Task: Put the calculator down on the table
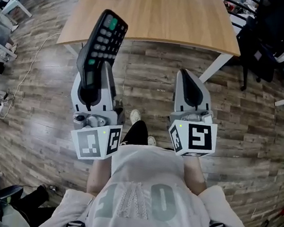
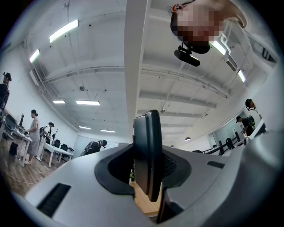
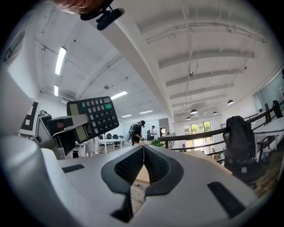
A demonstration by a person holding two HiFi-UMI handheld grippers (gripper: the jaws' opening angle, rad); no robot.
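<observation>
While the left gripper clamps the calculator by its lower end, raised before the table's near left corner, the right gripper hangs beside it, jaws together, empty.

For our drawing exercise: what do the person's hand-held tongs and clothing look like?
The left tongs and right tongs are light grey plastic with black ribbed pads; each carries a white cube with black square markers and a green light. The white top has pale green lettering.
</observation>
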